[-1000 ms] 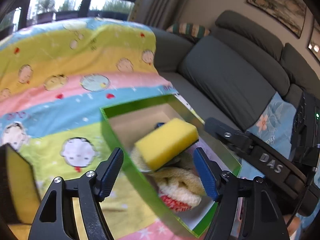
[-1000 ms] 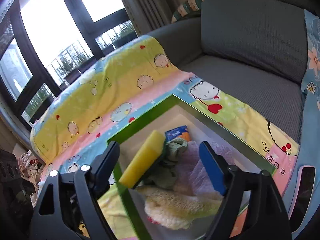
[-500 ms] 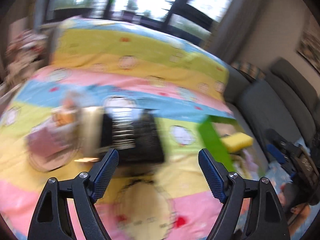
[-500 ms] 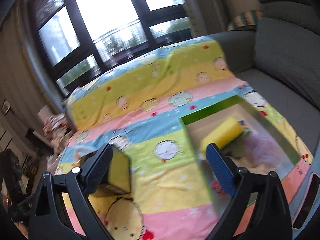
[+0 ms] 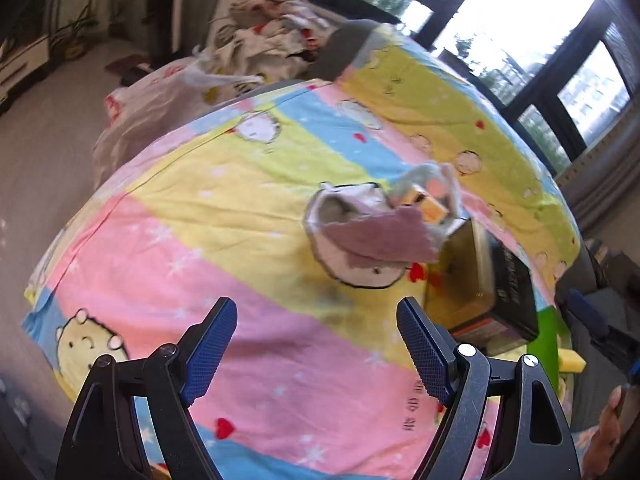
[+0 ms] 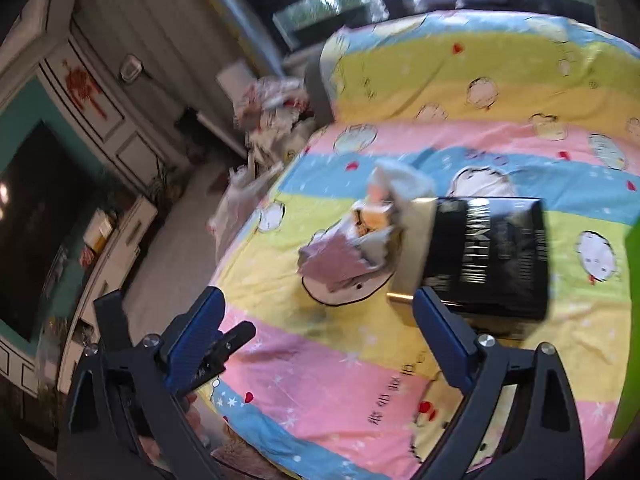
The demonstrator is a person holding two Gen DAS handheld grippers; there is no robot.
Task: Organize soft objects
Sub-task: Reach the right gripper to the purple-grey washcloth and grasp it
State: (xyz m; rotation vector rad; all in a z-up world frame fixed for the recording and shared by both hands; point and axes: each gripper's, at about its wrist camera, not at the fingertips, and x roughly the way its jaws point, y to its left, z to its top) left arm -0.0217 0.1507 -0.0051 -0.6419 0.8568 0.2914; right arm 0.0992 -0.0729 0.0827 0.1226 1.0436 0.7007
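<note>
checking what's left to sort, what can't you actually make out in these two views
- Small orange item in the left wrist view: wrapped by the grey and pink cloths and blurred, so unidentifiable.
- Print on the black box, right wrist view: smeared by motion blur.
- Green box: cut off by the right edge in the right wrist view; its contents do not show.
- Yellow sponge, left wrist view: mostly hidden behind the gripper's frame.

Daylight comes through tall dark-framed windows (image 5: 532,32) behind a sofa draped in a striped cartoon blanket (image 5: 248,216), with pale floor (image 5: 44,152), a panelled wall (image 6: 100,80) and a dark television (image 6: 36,216) opposite
</note>
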